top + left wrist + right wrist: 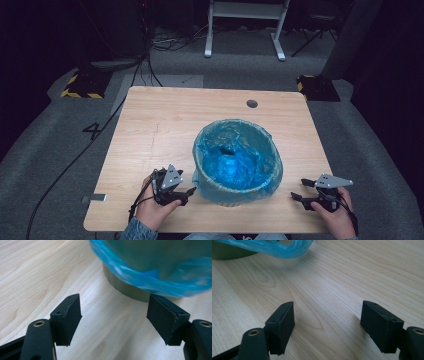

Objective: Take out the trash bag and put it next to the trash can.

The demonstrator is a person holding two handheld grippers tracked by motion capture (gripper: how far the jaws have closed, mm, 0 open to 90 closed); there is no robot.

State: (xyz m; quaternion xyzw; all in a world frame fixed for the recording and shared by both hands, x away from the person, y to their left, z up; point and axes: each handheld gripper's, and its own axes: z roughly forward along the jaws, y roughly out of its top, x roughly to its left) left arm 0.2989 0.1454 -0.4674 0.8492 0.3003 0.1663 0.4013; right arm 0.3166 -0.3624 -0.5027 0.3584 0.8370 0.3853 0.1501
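Wooden table (150, 130) bearing blue-lined bin (237, 162)

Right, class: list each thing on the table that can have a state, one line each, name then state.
Bin: upright on the table, lined.
Blue bag: fitted inside the bin, its edge folded over the rim, mouth open.
Left tongs: open, holding nothing, close beside the bin.
Right tongs: open, holding nothing, apart from the bin.
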